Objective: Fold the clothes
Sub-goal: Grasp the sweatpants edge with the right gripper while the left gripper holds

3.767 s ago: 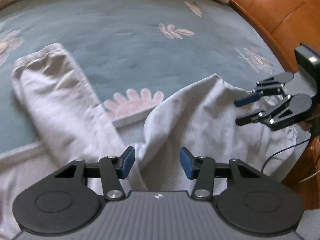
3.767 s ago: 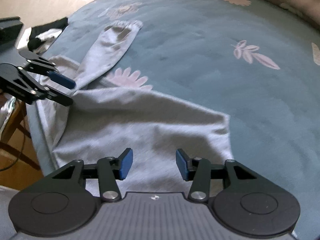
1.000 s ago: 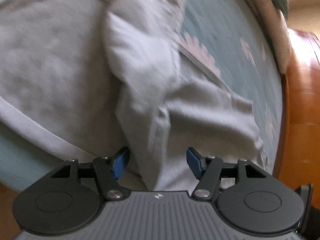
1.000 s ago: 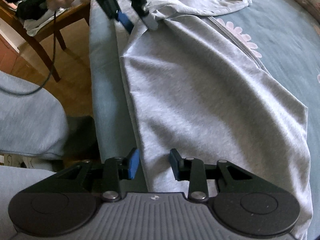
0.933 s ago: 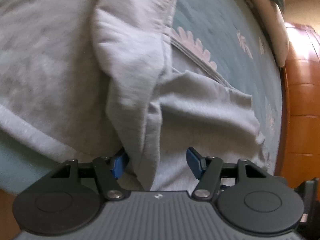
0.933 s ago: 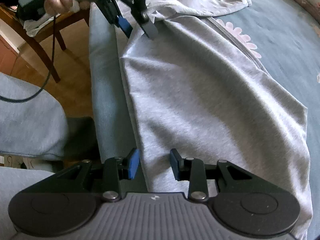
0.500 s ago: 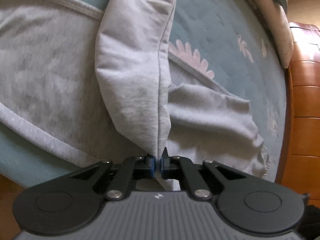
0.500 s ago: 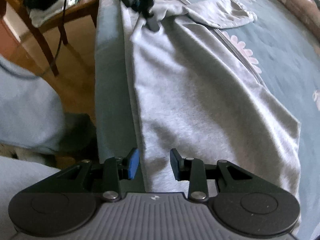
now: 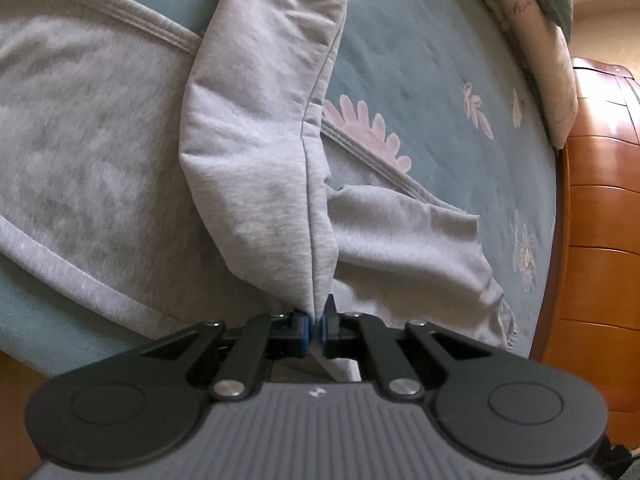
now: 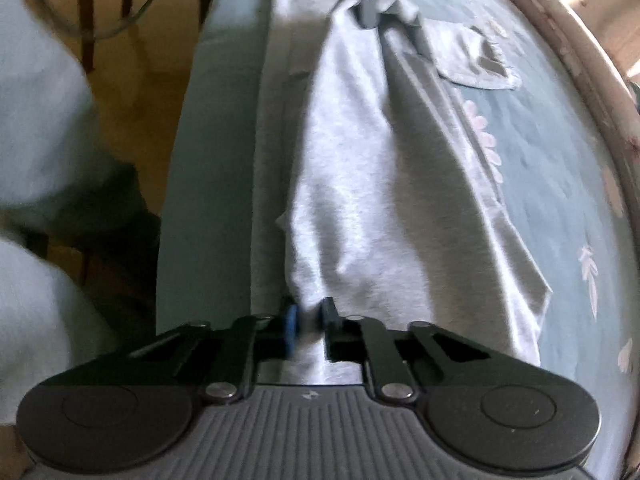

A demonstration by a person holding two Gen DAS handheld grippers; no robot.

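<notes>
Garment: grey sweatshirt (image 9: pixel 100 128) spread on a bed, its body lying along the near edge of the mattress and partly hanging over it.
Bed cover: blue-green bedspread (image 9: pixel 432 64) with pale pink flower and leaf prints, bare beyond the garment.
Sleeve: one sleeve (image 9: pixel 264 120) runs from the left gripper away across the bed, its gathered cuff at the far end; a seam line runs down its length to the fingers.
Left gripper: left gripper (image 9: pixel 316 326) has its fingers pressed together on the near end of that sleeve, the cloth pinched between the blue pads and drawn taut into a peak.
Right gripper: right gripper (image 10: pixel 308 322) is at the sweatshirt's edge near the side of the mattress; its fingers are closing to a narrow gap with a fold of the grey cloth between them. The frame is blurred, so the contact of the pads is hard to judge.
Right view, far end: the left gripper shows small and blurred at the top, with cloth bunched up to it.
Surroundings: wooden bed frame (image 9: pixel 600 220) to the right in the left view; chair legs (image 10: pixel 86 12) and a cable on the floor beside the bed in the right view.
Person: light blue clothing (image 10: pixel 36 128) at the left of the right view.
</notes>
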